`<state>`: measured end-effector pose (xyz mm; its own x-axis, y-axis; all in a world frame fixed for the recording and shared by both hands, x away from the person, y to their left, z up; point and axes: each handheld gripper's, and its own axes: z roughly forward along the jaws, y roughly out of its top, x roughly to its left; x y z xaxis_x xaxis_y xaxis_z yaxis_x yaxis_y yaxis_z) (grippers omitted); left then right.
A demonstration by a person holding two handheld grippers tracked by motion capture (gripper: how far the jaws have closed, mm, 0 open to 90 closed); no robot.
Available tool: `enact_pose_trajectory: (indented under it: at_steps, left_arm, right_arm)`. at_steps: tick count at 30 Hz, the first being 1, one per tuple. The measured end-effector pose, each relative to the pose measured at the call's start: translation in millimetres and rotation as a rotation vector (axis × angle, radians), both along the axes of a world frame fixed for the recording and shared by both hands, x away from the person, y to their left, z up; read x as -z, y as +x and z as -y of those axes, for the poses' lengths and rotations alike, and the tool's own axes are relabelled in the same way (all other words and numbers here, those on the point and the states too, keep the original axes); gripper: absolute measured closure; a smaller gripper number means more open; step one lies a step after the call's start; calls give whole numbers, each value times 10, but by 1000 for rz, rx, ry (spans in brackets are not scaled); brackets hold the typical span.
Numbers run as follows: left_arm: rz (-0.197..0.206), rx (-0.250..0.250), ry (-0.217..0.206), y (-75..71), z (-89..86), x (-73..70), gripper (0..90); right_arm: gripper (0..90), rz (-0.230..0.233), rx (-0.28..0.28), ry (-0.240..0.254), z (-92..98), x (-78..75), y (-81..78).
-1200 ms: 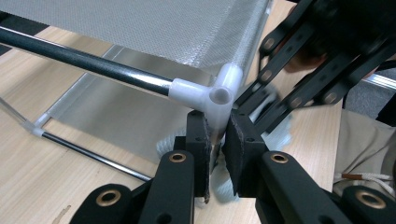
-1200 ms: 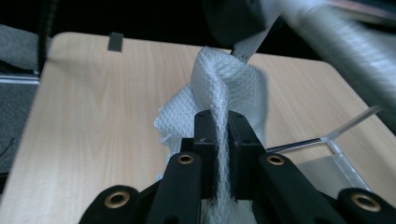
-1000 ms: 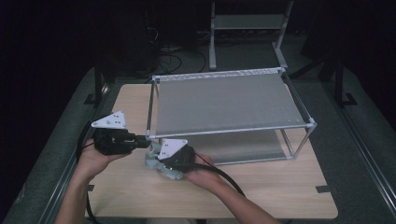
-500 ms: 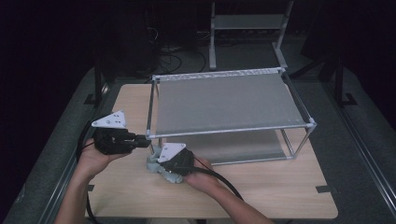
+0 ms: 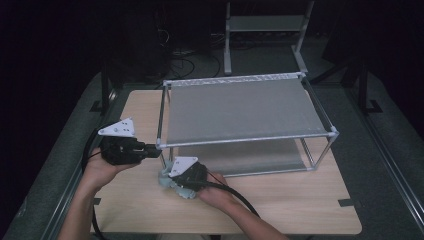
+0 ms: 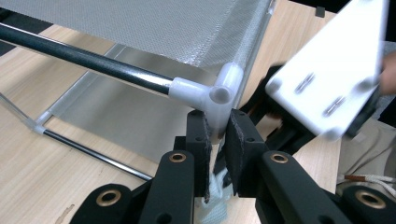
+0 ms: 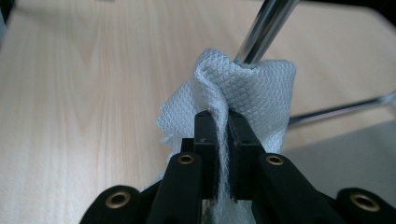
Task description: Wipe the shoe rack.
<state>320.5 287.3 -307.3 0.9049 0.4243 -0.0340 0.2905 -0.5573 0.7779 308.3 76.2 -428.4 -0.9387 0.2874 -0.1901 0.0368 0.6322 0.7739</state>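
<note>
A white textured cloth point(image 7: 243, 98) is wrapped around the lower part of a chrome upright post point(image 7: 266, 30) at the near left corner of a two-tier rack point(image 5: 240, 107) with grey mesh shelves. The right hand-held gripper point(image 7: 222, 126) pinches the cloth tightly between its jaws, low by the wooden tabletop point(image 5: 300, 195). The left hand-held gripper point(image 6: 218, 128) is clamped narrow on the same post, just under the white plastic corner connector point(image 6: 212, 93) of the top shelf. A dark crossbar point(image 6: 84, 58) runs from that connector.
</note>
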Motion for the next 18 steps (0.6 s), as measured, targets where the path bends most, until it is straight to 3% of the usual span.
enact_pose_trajectory:
  at_steps: [2, 4, 6, 9, 11, 16, 18]
  left_arm:
    - [0, -3, -1, 0, 3, 0, 800]
    - [-1, -9, -1, 3, 5, 0, 799]
    - [2, -13, 2, 8, 2, -1, 799]
    - [1, -13, 2, 18, -1, 0, 800]
    - [1, -11, 2, 20, -2, -1, 799]
    - [0, -10, 5, 31, -3, -5, 799]
    - [2, -12, 9, 31, -4, -8, 799]
  right_arm:
    - [836, 11, -3, 33, 36, -128, 9]
    - [836, 9, -5, 30, 48, -176, 32]
    - [836, -8, 0, 40, 35, -100, 45]
    - [836, -63, 8, -19, -14, 114, 80]
    - [835, -87, 16, -30, -7, 195, 78]
    - [835, -62, -15, -23, 131, 84, 22]
    - [835, -75, -12, -18, 198, 33, 18]
